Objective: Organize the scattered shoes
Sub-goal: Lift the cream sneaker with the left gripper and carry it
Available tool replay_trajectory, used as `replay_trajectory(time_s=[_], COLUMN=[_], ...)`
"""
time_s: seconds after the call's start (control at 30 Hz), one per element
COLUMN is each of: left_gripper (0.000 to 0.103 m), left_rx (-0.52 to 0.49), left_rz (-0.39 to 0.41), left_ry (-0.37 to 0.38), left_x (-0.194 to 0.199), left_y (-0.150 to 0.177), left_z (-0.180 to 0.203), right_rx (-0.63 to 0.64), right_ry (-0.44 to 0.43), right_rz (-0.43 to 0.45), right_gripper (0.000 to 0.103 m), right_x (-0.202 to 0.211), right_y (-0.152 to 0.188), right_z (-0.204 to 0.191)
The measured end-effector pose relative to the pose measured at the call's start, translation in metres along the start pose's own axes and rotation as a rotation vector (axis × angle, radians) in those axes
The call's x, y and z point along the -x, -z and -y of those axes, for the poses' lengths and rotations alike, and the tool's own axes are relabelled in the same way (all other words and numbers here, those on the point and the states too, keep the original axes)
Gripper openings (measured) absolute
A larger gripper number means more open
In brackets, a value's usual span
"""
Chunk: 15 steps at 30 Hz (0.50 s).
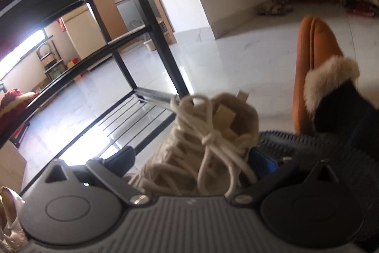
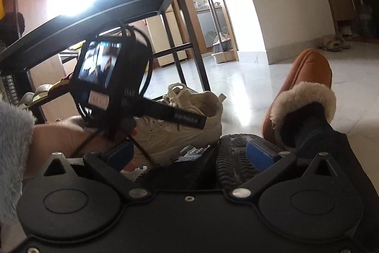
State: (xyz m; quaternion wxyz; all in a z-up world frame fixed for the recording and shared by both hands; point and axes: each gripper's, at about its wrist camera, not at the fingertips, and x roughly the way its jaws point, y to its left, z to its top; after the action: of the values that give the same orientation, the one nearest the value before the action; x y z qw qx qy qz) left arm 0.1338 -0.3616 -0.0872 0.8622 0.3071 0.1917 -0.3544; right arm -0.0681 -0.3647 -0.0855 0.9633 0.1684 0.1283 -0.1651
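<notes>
My left gripper (image 1: pixel 196 158) is shut on a cream lace-up sneaker (image 1: pixel 203 141), held just in front of the black metal shoe rack (image 1: pixel 142 96), near its low wire shelf. The same sneaker (image 2: pixel 180 125) shows in the right wrist view with the left gripper's camera unit over it. My right gripper (image 2: pixel 189 155) is shut on a black shoe with a ribbed sole (image 2: pixel 234 158), held beside the sneaker. The black shoe's sole also shows in the left wrist view (image 1: pixel 296 141).
The person's foot in a brown fur-lined slipper (image 2: pixel 308 87) stands on the white tile floor at the right; it also shows in the left wrist view (image 1: pixel 317 56). A red and cream shoe (image 1: pixel 11 108) sits on a rack shelf at the left. Slippers (image 2: pixel 334 44) lie by the far door.
</notes>
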Motion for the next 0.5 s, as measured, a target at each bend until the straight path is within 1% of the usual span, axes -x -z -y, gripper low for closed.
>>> replay_trajectory(time_s=[0.1, 0.17, 0.23, 0.37, 0.5], left_gripper=[0.102, 0.103, 0.103, 0.103, 0.103], left_rx=[-0.055, -0.069, -0.073, -0.095, -0.087], left_rz=[-0.027, -0.045, -0.035, -0.055, -0.058], left_ry=[-0.017, -0.017, -0.006, -0.016, -0.017], left_x=[-0.010, -0.014, -0.014, -0.021, -0.024], left_y=[0.005, 0.008, 0.010, 0.008, 0.008], left_z=[0.002, 0.001, 0.001, 0.004, 0.004], right_rx=[-0.001, -0.008, -0.020, -0.016, -0.022], right_ry=[0.000, 0.002, 0.005, 0.003, 0.001], right_rz=[-0.001, -0.003, -0.007, -0.012, -0.013], right_gripper=[0.103, 0.103, 0.103, 0.103, 0.103], right_x=[-0.001, -0.001, -0.002, -0.003, -0.004], right_y=[0.000, 0.000, 0.000, 0.001, 0.002], right_z=[0.002, 0.003, 0.005, 0.004, 0.004])
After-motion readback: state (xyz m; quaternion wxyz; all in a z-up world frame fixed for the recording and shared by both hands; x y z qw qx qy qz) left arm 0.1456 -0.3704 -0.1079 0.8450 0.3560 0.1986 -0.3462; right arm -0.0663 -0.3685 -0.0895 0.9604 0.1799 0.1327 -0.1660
